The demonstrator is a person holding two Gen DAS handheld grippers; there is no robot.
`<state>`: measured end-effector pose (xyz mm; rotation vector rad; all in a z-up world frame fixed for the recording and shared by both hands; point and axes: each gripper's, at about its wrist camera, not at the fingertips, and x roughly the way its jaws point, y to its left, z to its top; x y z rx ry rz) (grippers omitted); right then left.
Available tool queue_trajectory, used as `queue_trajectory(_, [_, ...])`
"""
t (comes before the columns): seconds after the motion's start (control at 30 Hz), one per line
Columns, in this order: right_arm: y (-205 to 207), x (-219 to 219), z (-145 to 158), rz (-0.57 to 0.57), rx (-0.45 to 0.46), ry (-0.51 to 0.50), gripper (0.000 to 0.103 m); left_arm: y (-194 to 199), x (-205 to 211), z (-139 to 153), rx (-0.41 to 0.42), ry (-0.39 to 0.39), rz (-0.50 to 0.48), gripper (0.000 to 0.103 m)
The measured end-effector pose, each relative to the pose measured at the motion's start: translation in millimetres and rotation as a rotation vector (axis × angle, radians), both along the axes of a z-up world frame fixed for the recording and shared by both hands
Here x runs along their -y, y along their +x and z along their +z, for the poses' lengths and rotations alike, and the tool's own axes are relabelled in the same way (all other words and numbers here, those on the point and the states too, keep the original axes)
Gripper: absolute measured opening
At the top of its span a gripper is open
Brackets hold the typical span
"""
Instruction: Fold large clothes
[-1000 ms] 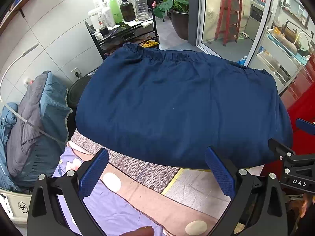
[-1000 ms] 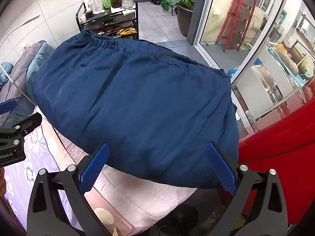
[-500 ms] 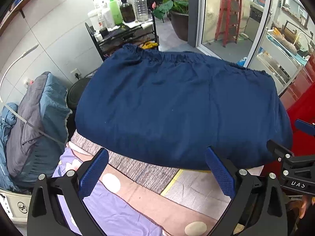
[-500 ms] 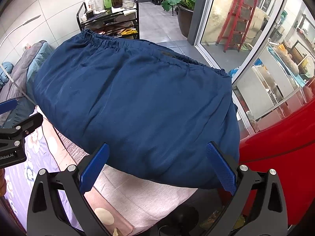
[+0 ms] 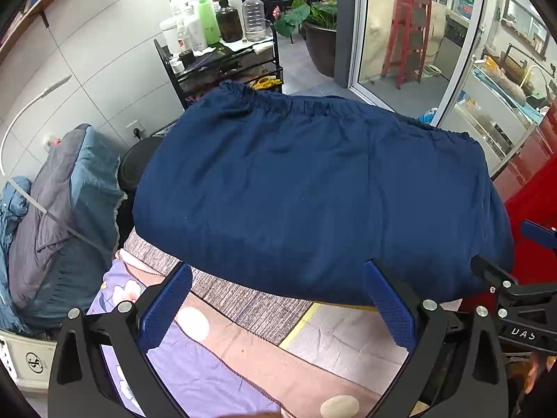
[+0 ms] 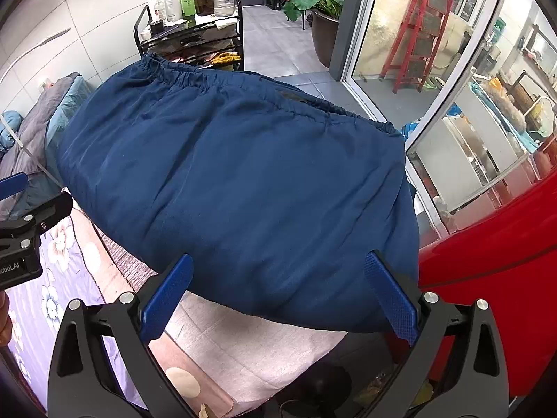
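Note:
A large navy garment with an elastic gathered far edge lies folded flat on a patchwork cloth surface; in the right wrist view the same garment fills the middle. My left gripper hovers open just before its near fold edge, nothing between the blue pads. My right gripper is also open, at the garment's near right part, its right finger over the cloth corner. Each gripper shows at the edge of the other's view: the right gripper and the left gripper.
A black trolley with bottles stands behind the garment. A grey-blue padded heap lies to the left. A red surface borders the right side. A potted plant, glass door and red ladder are farther back.
Both grippers stay open and almost still; the view shifts very slightly. The garment lies as before.

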<state>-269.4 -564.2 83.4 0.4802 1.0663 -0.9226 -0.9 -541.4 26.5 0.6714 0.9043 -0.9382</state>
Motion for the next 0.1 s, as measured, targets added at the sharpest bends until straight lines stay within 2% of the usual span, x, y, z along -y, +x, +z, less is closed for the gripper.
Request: queue_trajectory(0.1, [-0.6,0.6,-1.1,-0.003,-0.001,0.004,0.097,-3.0,0.1,-0.2,0.019,0.01,-0.008,0.097])
